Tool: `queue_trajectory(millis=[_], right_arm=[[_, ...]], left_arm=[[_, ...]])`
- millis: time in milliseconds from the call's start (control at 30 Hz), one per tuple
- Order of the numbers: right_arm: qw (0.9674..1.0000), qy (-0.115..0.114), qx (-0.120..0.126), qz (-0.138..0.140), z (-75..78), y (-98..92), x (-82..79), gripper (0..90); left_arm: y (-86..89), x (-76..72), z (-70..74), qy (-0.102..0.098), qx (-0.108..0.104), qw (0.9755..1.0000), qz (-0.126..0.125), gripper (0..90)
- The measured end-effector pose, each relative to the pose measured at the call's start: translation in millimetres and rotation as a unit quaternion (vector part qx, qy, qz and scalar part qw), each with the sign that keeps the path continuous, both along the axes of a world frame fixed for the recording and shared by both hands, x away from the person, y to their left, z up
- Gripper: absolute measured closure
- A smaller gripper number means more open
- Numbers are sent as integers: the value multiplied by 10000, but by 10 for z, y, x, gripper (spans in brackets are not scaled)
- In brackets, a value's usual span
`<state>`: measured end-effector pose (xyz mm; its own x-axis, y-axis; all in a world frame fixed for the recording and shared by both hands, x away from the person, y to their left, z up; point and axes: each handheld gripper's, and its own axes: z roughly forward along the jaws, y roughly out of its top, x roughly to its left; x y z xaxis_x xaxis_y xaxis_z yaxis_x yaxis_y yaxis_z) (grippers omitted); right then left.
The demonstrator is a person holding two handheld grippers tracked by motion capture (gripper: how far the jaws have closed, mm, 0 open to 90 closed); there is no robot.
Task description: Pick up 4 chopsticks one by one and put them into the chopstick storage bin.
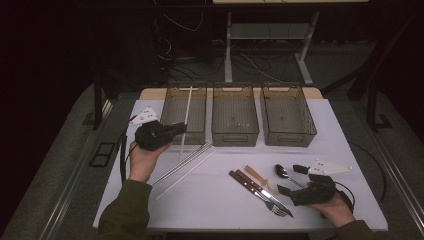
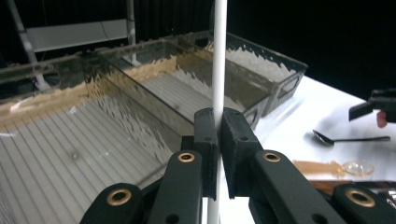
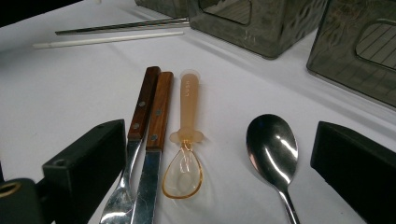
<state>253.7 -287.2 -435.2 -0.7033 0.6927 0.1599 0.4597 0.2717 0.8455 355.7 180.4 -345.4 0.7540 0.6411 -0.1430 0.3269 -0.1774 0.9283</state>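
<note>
Grip: left gripper (image 2: 217, 140) pinching white chopstick (image 2: 219, 60) tight.
Right gripper (image 3: 219, 163): resting wide open, holding nothing.
Tip: lowering chopstick level into left bin (image 1: 172, 107), then releasing.

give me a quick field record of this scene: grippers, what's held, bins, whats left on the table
left gripper: shut on white chopstick, held over the left bin
right gripper: open, low over the table, holds nothing
bins: three clear bins in a row, left, middle bin, right bin
chopsticks on table: metal chopsticks and another white one, in front of the left bin
cutlery near right gripper: fork, knife, both wooden-handled, amber plastic spoon, metal spoon
table: white top
</note>
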Motion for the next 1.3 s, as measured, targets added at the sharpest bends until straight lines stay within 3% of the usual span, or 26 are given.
queue_trajectory(millis=[767, 1033, 1300], right_arm=[[10000, -16, 18, -38, 1, -12, -1, 39], [10000, -20, 42, -40, 3, -15, -2, 39], [10000, -6, 81, -33, 5, -17, -4, 39]], left_arm=[[66, 405, 196, -309, -154, 9991, 260, 848], [112, 542, 336, -430, -178, 9980, 425, 848], [172, 690, 343, -427, -123, 9965, 703, 848]])
